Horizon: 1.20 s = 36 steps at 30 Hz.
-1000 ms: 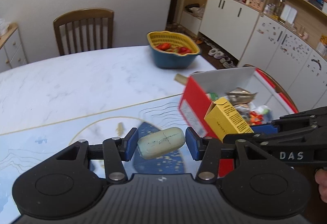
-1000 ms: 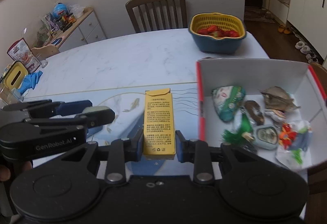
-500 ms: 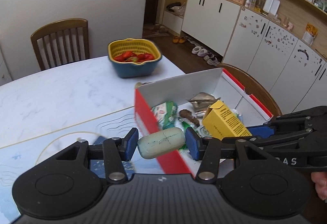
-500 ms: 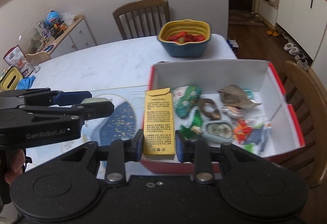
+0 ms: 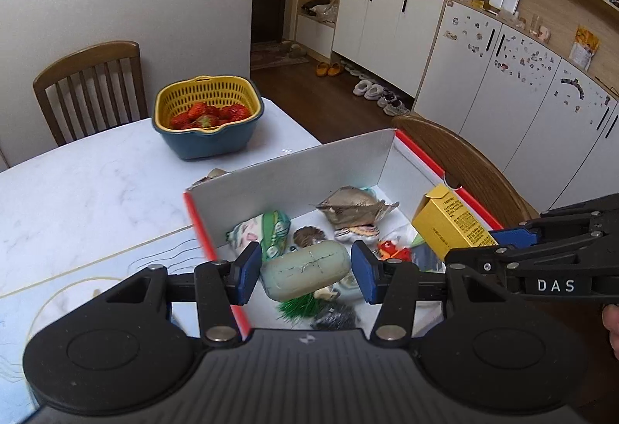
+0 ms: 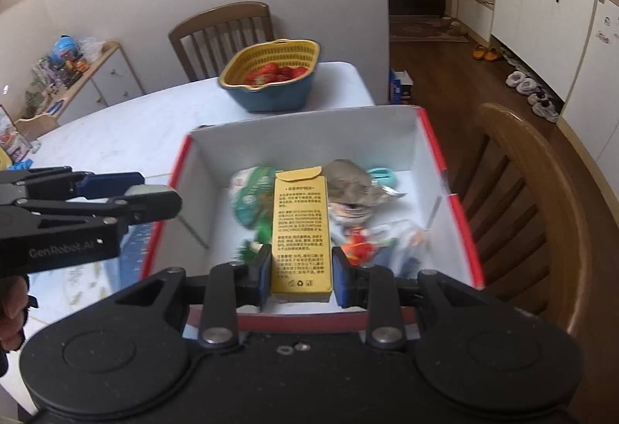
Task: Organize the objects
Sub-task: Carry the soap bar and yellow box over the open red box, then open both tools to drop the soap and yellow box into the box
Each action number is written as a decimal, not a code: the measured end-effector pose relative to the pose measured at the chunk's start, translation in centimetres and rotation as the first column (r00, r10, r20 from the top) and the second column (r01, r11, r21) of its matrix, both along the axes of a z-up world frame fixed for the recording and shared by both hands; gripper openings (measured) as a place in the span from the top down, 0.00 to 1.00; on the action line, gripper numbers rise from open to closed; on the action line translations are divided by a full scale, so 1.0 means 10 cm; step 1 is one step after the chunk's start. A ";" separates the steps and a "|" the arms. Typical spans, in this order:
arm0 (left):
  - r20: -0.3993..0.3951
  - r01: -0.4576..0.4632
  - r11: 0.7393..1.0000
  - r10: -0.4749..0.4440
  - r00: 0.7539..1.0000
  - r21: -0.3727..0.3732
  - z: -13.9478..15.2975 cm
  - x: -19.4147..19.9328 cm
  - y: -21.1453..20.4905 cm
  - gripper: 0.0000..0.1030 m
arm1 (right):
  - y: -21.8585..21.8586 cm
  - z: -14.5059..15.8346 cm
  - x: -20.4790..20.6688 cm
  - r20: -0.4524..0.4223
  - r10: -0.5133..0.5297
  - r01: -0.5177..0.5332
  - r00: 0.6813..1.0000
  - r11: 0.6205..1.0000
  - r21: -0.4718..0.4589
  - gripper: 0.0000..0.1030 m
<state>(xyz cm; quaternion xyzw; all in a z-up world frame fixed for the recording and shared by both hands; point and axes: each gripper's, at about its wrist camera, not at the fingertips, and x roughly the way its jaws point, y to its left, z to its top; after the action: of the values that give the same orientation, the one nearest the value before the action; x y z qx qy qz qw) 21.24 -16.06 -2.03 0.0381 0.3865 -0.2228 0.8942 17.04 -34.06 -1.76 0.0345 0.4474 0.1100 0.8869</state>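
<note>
My left gripper (image 5: pixel 305 271) is shut on a pale green soap-like bar (image 5: pixel 305 269), held crosswise above the near left part of a red-edged white box (image 5: pixel 290 176). My right gripper (image 6: pixel 301 271) is shut on a tall yellow carton (image 6: pixel 301 234), held lengthwise over the middle of the same box (image 6: pixel 301 126). In the left wrist view the yellow carton (image 5: pixel 450 226) and the right gripper (image 5: pixel 503 242) hang at the right above the box. In the right wrist view the left gripper (image 6: pixel 151 199) with the pale bar (image 6: pixel 149 189) hovers at the box's left wall. Several small trinkets lie inside.
A yellow-and-blue colander of strawberries (image 5: pixel 207 114) stands on the white marble table (image 5: pixel 77 184) behind the box. A wooden chair (image 6: pixel 514 192) stands close to the box's right side, another chair (image 5: pixel 93 87) behind the table. A blue patterned mat (image 5: pixel 58 292) lies at left.
Both grippers have travelled to the right from above the blue mat to above the box, each keeping its object. The box now fills the middle of both views.
</note>
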 end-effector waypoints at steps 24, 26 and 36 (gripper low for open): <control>-0.040 -0.007 0.997 0.010 0.999 0.074 -0.50 0.79 -0.62 0.52 | -0.02 -0.54 0.51 -0.091 0.099 -0.106 0.991 0.992 -0.073 0.72; -0.046 -0.008 0.997 0.012 0.999 0.075 -0.55 0.84 -0.65 0.52 | -0.01 -0.60 0.55 -0.100 0.109 -0.117 0.989 0.990 -0.083 0.72; -0.095 -0.004 0.995 0.014 0.995 0.099 -0.77 0.97 -0.72 0.52 | 0.07 -0.80 0.66 -0.141 0.140 -0.158 0.980 0.980 -0.122 0.72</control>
<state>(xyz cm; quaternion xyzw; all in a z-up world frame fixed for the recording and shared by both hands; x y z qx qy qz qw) 30.95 -23.28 -9.72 0.0700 0.4397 -0.2010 0.8726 23.61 -33.37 -9.76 -0.0510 0.5127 0.1438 0.8449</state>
